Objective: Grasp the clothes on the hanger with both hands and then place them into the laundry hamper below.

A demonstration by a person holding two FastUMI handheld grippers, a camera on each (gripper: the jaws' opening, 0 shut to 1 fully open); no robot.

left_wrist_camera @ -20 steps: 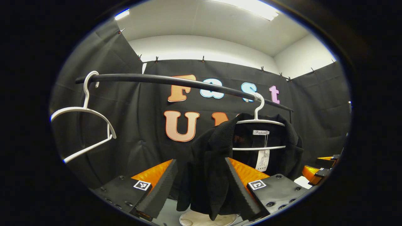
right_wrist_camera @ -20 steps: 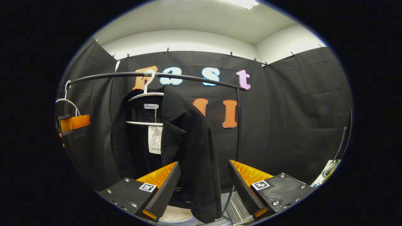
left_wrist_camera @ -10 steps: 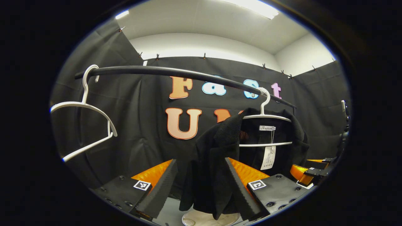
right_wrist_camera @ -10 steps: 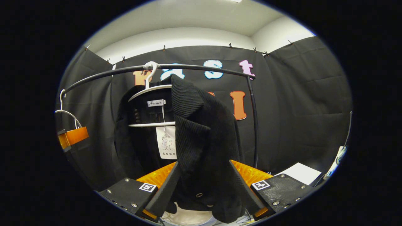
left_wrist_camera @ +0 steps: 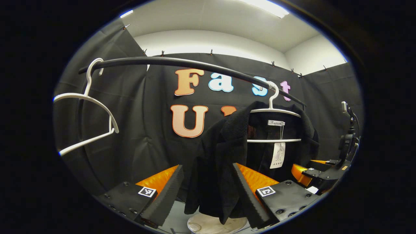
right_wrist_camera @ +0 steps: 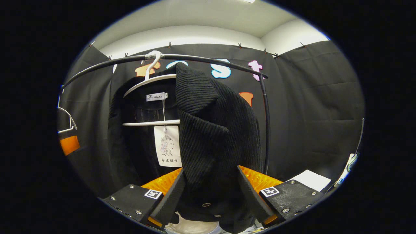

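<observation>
Closest in the left gripper view, the left gripper point(left_wrist_camera: 208, 191) has its fingers spread apart, with one front panel of the black jacket point(left_wrist_camera: 221, 169) hanging in the gap between them; whether either finger touches the cloth cannot be told. Likewise in the right gripper view, the right gripper point(right_wrist_camera: 210, 195) is held wide, and the jacket's other ribbed front panel point(right_wrist_camera: 214, 136) drops down between its fingers, with round buttons showing near the hem. Below the hem sits the pale rim of the laundry hamper point(right_wrist_camera: 191, 227). Further off, the jacket hangs on a white hanger point(right_wrist_camera: 151, 81) with a paper tag point(right_wrist_camera: 167, 146) dangling inside the collar. That hanger hooks over a black rail point(left_wrist_camera: 182, 63), and an empty white hanger point(left_wrist_camera: 87, 107) hangs well apart from it along the same rail. At the left gripper view's far right edge, the right gripper point(left_wrist_camera: 320, 174) shows beside the jacket.
</observation>
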